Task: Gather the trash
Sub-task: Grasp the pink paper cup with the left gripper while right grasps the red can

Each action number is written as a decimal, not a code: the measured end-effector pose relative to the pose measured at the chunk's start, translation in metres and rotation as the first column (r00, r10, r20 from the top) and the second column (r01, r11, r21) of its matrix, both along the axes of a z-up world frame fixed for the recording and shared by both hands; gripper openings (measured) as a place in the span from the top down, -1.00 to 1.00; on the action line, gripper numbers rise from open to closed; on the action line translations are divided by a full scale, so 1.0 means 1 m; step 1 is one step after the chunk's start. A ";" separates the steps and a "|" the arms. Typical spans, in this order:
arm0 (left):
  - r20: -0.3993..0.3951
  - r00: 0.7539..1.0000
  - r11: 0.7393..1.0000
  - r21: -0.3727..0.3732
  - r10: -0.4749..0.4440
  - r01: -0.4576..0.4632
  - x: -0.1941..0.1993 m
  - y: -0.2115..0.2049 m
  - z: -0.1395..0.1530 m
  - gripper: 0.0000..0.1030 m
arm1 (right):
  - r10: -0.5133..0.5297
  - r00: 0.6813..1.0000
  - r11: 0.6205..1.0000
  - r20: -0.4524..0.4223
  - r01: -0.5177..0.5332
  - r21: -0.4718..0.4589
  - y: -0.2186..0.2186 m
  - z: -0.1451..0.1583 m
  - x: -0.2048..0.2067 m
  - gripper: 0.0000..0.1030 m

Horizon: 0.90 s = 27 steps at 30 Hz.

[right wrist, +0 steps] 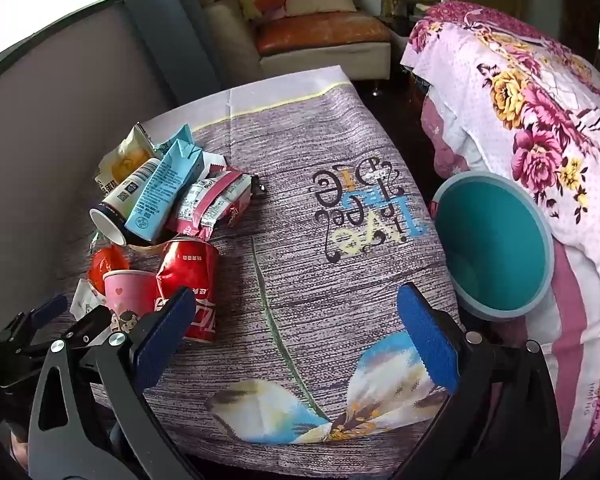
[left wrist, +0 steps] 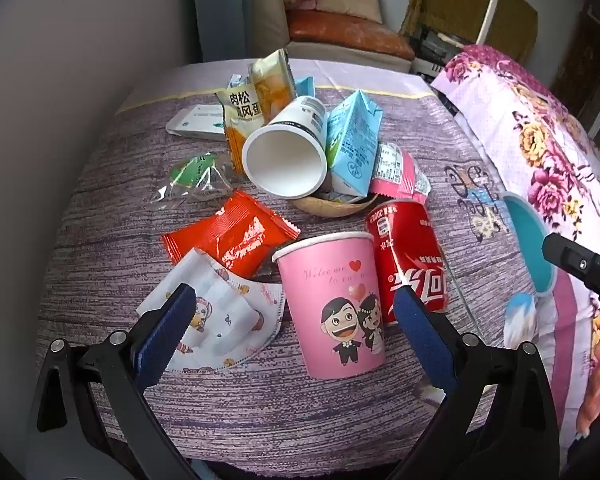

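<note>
The left hand-held gripper (left wrist: 294, 318) gapes wide and empty, the upright pink cup (left wrist: 332, 304) between its fingers near the tabletop's (left wrist: 100, 248) front edge. The red can (left wrist: 408, 256) leans just behind. The right hand-held gripper (right wrist: 296, 320) hangs open, empty, over bare cloth; the teal bin (right wrist: 496, 248) sits off the right edge.

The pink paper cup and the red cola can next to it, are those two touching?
Touching. In the left wrist view the pink paper cup stands upright with its side pressed against the dented red cola can, no tablecloth showing between them.
</note>
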<state>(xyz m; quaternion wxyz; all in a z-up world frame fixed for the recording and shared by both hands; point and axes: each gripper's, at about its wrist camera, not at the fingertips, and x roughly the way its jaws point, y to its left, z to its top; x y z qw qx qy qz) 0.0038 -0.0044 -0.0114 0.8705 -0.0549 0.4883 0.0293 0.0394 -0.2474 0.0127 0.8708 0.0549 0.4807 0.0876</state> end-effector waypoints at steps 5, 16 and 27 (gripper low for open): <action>-0.030 1.000 1.000 -0.014 0.009 -0.009 0.002 0.005 -0.004 -0.92 | 0.005 1.000 1.000 -0.008 -0.005 0.023 -0.002 -0.003 0.003 -0.88; -0.095 0.995 0.997 -0.074 -0.035 0.028 0.013 0.000 -0.020 -0.84 | -0.007 0.999 0.997 -0.032 0.010 0.076 -0.020 -0.015 0.006 -0.88; -0.178 0.979 0.988 -0.136 -0.098 0.075 0.029 -0.009 -0.058 -0.34 | 0.073 0.993 0.991 -0.094 -0.062 0.120 -0.003 -0.035 0.017 -0.69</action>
